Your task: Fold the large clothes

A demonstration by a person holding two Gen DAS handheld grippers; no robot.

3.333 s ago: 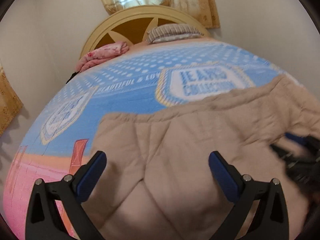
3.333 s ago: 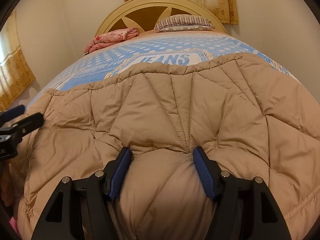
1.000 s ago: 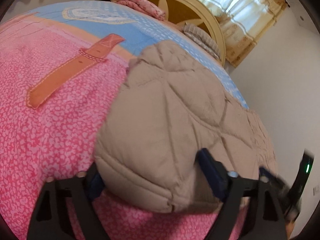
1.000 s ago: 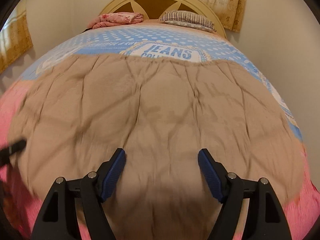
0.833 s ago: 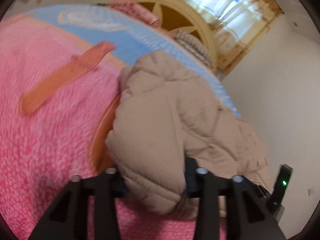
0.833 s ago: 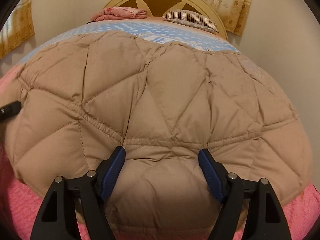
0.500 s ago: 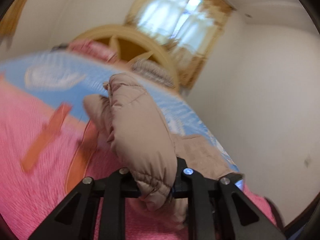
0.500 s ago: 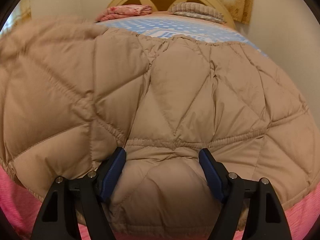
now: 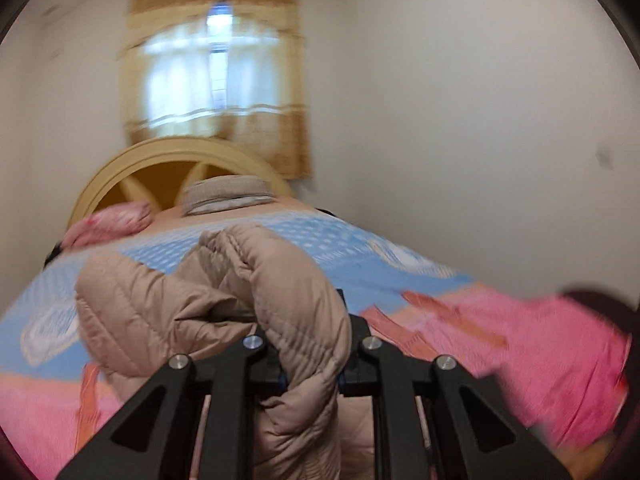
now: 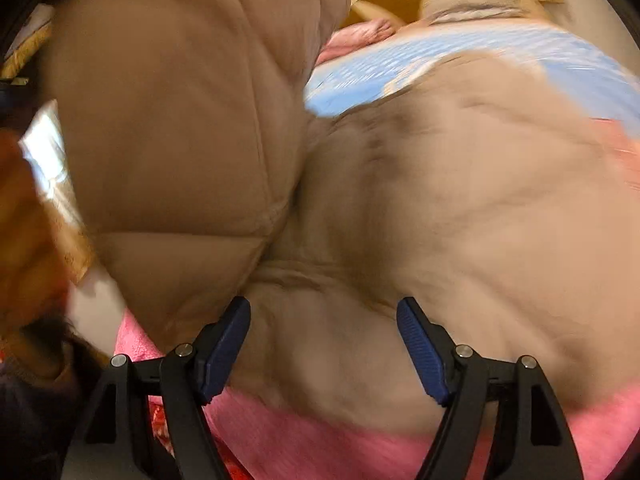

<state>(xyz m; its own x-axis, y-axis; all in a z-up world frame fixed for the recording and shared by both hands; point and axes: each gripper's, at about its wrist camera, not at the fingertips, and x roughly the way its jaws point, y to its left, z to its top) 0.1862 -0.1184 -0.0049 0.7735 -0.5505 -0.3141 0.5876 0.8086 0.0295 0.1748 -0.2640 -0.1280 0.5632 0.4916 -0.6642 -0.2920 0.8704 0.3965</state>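
A fold of the tan quilted jacket [image 9: 296, 304] is clenched in the left gripper [image 9: 310, 376] above the bedspread [image 9: 480, 332]. The right gripper [image 10: 324, 344] is spread wide over the jacket's near edge, apparently unpinched amid blur.

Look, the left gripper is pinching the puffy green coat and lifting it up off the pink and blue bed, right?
Not quite: the coat is tan, not green. The left wrist view shows the left gripper shut on a fold of it, raised above the pink and blue bed.
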